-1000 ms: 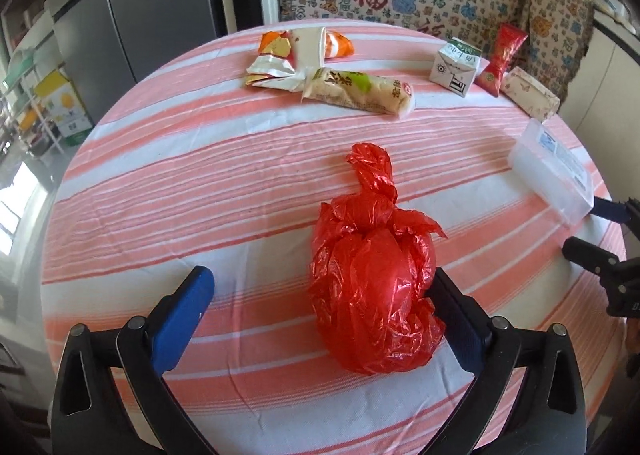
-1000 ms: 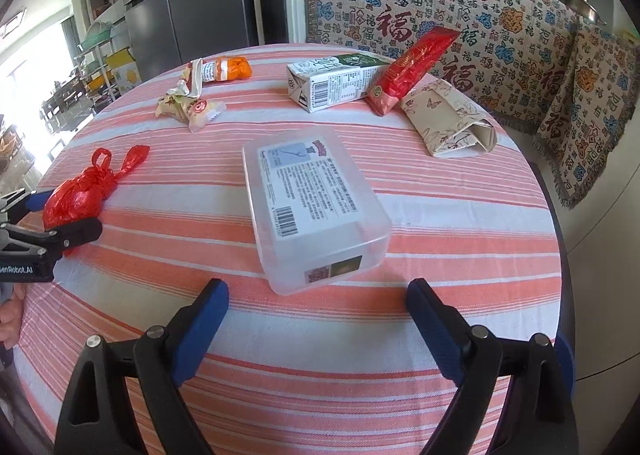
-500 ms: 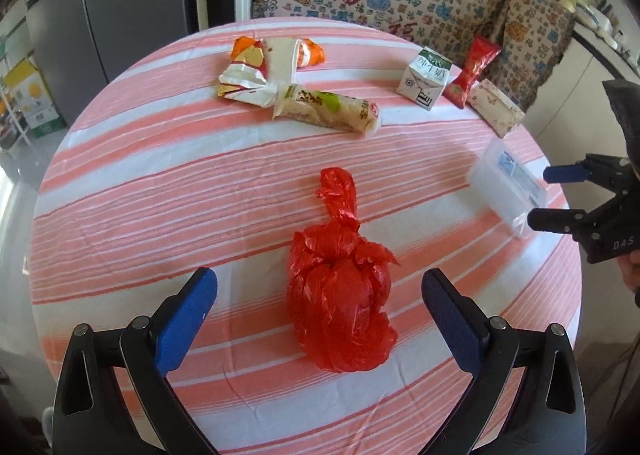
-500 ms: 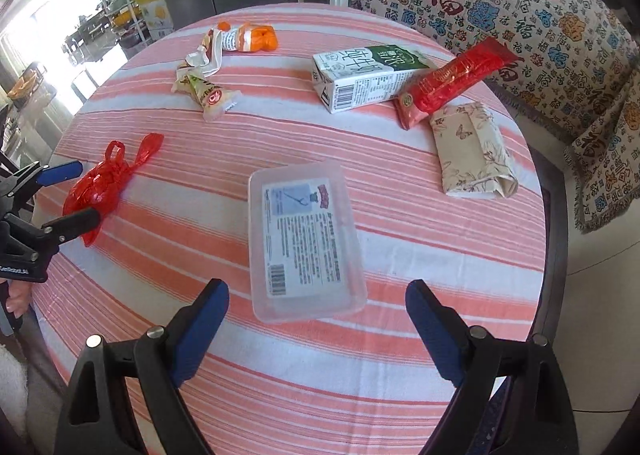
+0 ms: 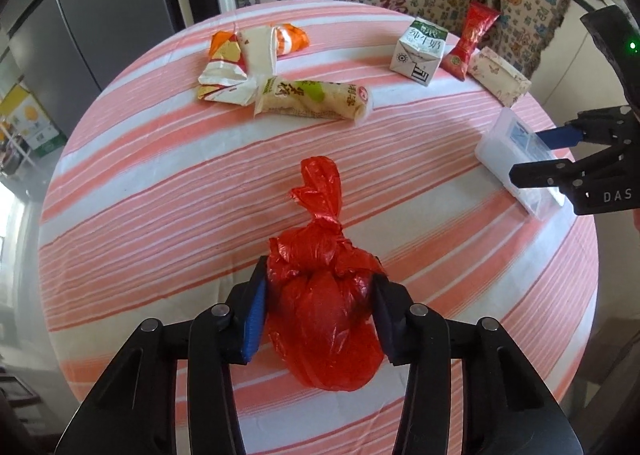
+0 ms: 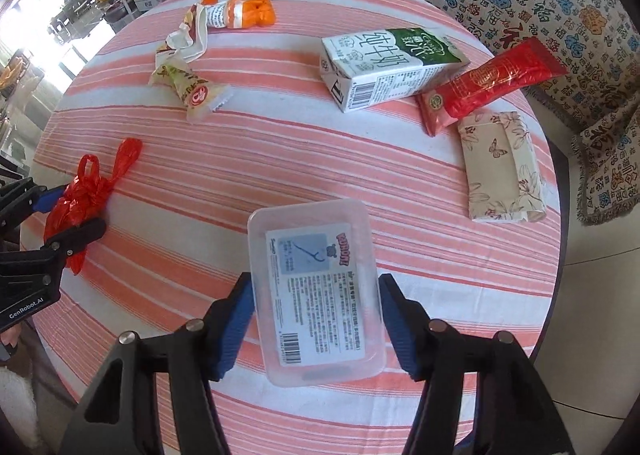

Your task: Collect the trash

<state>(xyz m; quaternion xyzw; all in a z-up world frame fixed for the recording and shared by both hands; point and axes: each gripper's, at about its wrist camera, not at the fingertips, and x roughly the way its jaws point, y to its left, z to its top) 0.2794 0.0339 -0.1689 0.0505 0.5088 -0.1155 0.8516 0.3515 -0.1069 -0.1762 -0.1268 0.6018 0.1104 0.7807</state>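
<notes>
On striped table (image 5: pixel 168 191), both pairs of fingers just closing: left gripper (image 5: pixel 320 319) clamps red tied bag (image 5: pixel 324 319), right gripper (image 6: pixel 316 319) pinches clear plastic box (image 6: pixel 316 287) sides. Two trash items likely secured; wrappers, milk carton (image 6: pixel 384 67) remain at far edge.

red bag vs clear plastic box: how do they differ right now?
The red bag is soft, crumpled, opaque film knotted at the top; the clear plastic box is rigid, flat, see-through, with a printed label. The bag sits between the left gripper pads, the box between the right gripper pads. Both jaws have just been closing, and the pads now press each item's sides. Both are on the striped tablecloth.
</notes>
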